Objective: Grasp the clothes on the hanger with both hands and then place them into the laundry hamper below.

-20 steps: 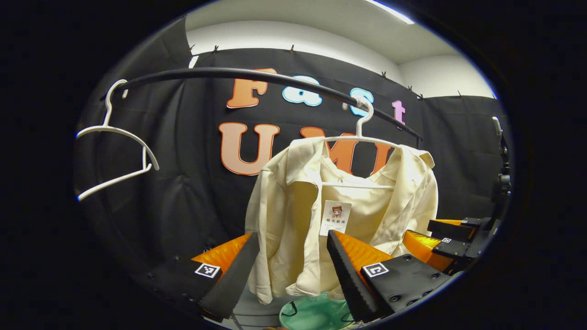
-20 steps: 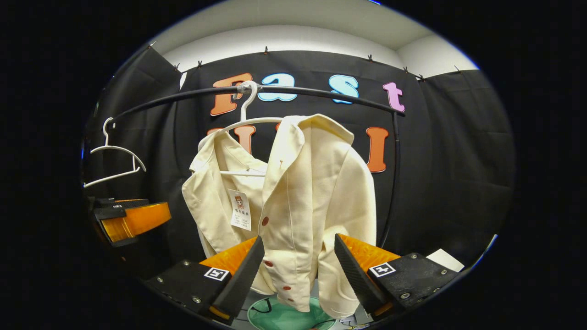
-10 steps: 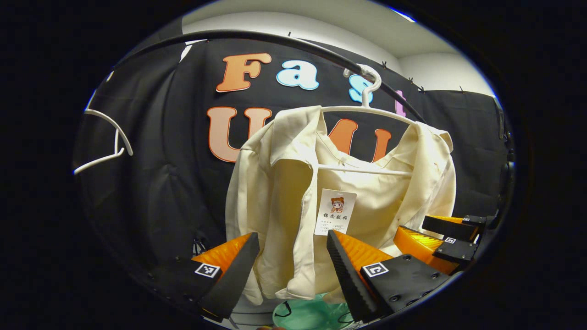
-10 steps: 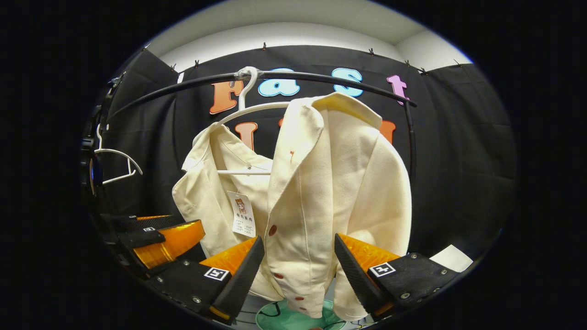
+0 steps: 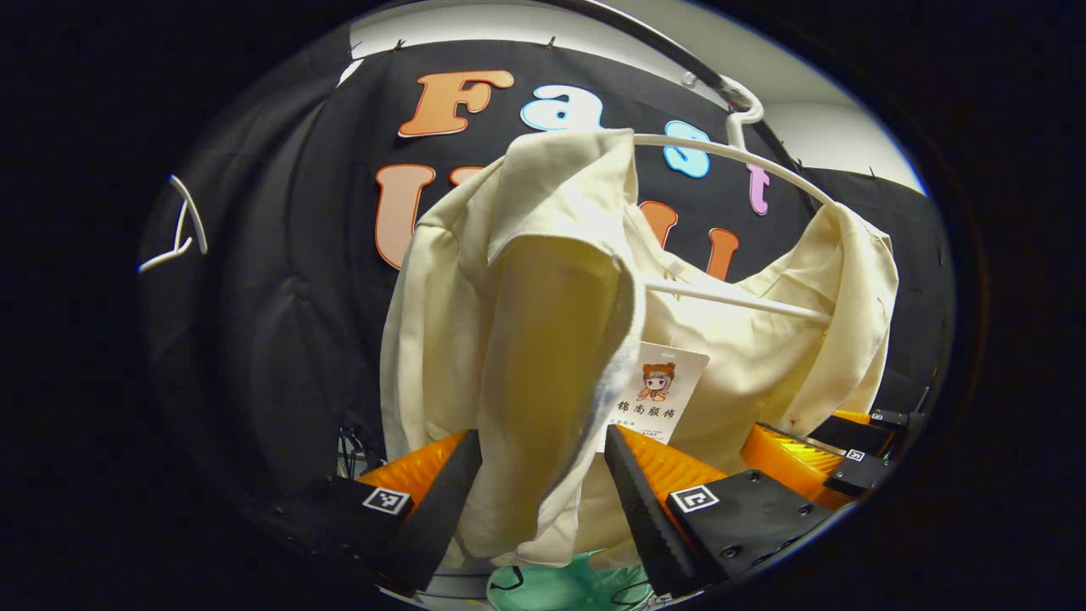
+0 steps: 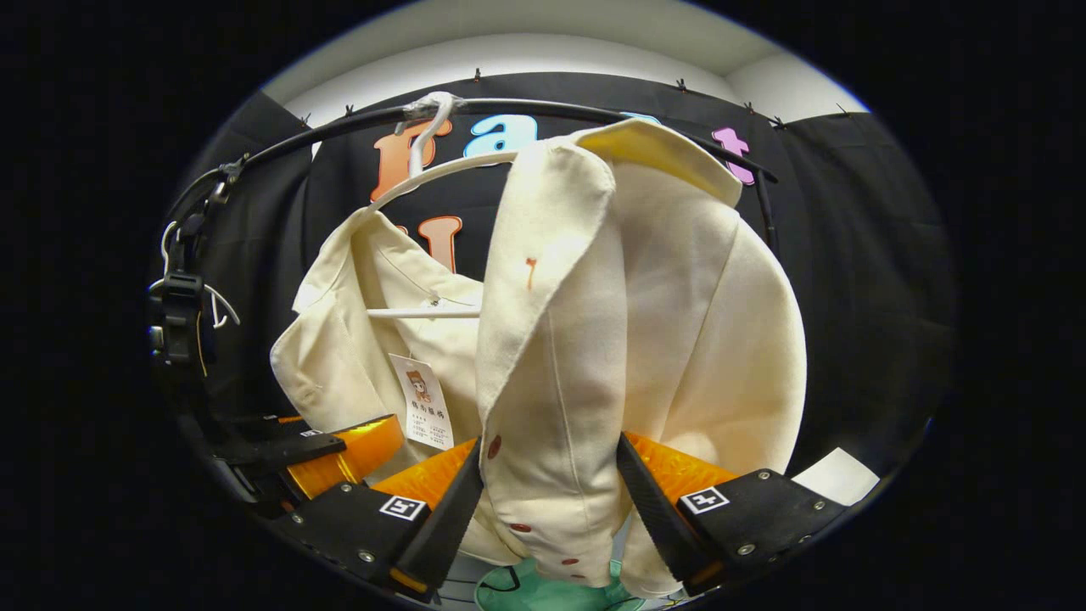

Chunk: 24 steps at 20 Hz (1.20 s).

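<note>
A cream jacket [image 5: 543, 322] hangs on a white hanger [image 5: 738, 153] from a black rail. In the left gripper view one front panel of it drops between the open fingers of my left gripper [image 5: 543, 501]. My right gripper [image 5: 814, 454] shows orange and black at the lower right, under the far shoulder. In the right gripper view the buttoned front panel of the jacket [image 6: 594, 339] fills the gap of my open right gripper [image 6: 551, 509], with cloth against both pads. My left gripper [image 6: 331, 450] sits lower left. The green hamper [image 6: 543, 594] lies below.
The black rail [image 6: 339, 127] curves overhead and turns down at its right end. A second, bare white hanger [image 5: 182, 229] hangs far to the left. A paper tag [image 5: 657, 399] dangles inside the jacket. A white sheet [image 6: 836, 475] lies at the lower right.
Both grippers have moved forward and up toward the jacket, which now looms larger. Its front panels have come in between the fingers of each gripper. Both stay open.
</note>
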### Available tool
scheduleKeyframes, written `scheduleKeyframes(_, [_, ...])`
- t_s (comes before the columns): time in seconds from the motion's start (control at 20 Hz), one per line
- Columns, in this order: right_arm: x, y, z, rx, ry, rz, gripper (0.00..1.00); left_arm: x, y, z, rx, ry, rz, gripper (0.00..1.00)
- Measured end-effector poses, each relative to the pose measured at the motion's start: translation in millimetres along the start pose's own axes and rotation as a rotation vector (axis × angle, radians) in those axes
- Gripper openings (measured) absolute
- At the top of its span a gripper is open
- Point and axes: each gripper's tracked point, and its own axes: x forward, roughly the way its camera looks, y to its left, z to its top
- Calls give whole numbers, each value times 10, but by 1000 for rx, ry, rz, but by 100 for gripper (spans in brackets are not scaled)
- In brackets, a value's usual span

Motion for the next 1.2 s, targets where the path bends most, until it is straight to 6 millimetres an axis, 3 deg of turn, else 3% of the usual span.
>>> scheduleKeyframes(0.1, [23,-3,15,0,-1,11,83,70,36,33,-26,-10,7,78])
scheduleKeyframes(0.15, [33,6,13,-6,0,14,73,90,48,48,-28,-12,10,49])
scheduleKeyframes(0.2, [23,-6,-7,-14,-1,16,69,120,68,44,-17,-12,13,53])
scheduleKeyframes(0.25, [21,-31,-11,-22,-4,11,58,118,80,25,3,-4,15,31])
scheduleKeyframes(0.3, [10,-47,-4,-26,-5,9,53,140,98,18,24,6,17,18])
scheduleKeyframes(0.45, [-42,-56,31,-11,-2,14,28,123,24,23,54,11,-35,15])
scheduleKeyframes(0.5, [-57,-66,46,-4,0,12,23,94,39,27,61,-5,-23,15])
scheduleKeyframes(0.55, [-64,-56,59,1,3,15,15,30,57,81,70,-17,-25,8])
scheduleKeyframes(0.65, [-109,-78,109,2,12,18,8,-58,87,165,62,-26,-30,7])
scheduleKeyframes(0.85, [-312,-107,232,0,4,27,3,-241,270,405,64,-59,-7,7])
scheduleKeyframes(0.95, [-435,-78,358,6,-11,37,2,-388,369,508,67,-92,24,7])
scheduleKeyframes(1.2, [-714,-227,751,-25,-87,29,0,-648,615,846,73,-158,66,7])
